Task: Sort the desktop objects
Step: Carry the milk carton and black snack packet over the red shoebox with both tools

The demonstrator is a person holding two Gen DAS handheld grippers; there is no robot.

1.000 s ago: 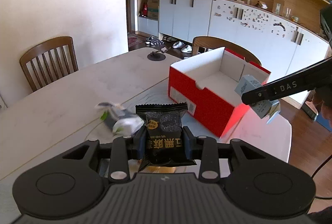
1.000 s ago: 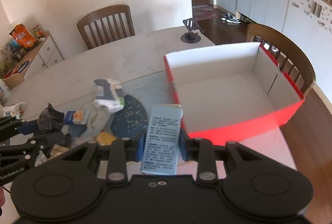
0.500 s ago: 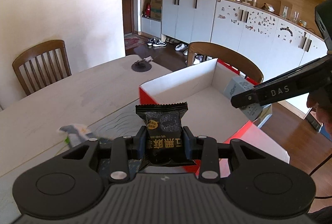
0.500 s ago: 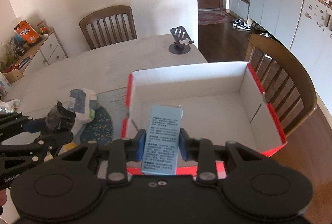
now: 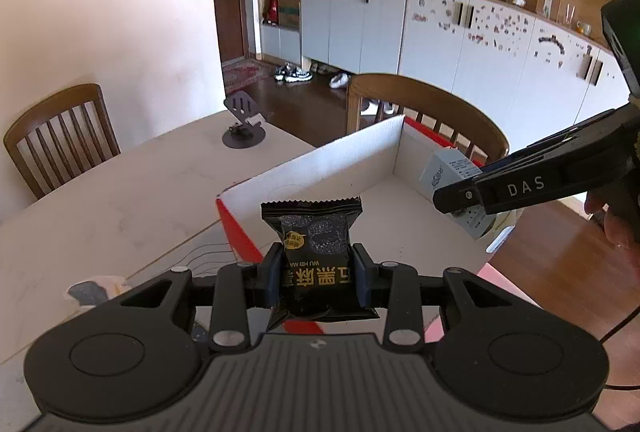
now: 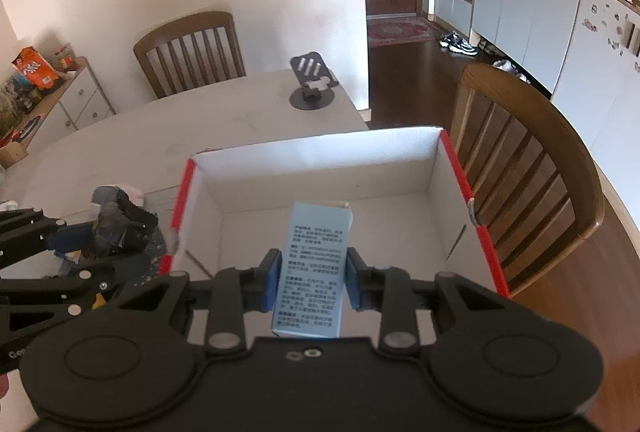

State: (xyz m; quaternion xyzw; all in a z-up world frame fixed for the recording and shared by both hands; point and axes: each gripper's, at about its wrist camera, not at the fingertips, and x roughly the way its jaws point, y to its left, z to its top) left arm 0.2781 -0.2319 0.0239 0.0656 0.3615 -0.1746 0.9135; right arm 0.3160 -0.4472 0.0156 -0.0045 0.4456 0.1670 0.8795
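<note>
Deposit step: right gripper (image 6: 312, 274) clamps blue carton (image 6: 314, 268), left gripper (image 5: 316, 274) clamps black snack packet (image 5: 316, 256); red box (image 6: 456, 159) at 12 o'clock, release next.

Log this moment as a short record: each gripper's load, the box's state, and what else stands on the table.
left gripper: shut on black snack packet, at the box's near left rim
right gripper: shut on pale blue carton, over the box interior
red box: open, white inside, visible floor bare
table: carries the box, a black phone stand and crumpled wrappers left of the box
chairs: two wooden ones by the table
</note>
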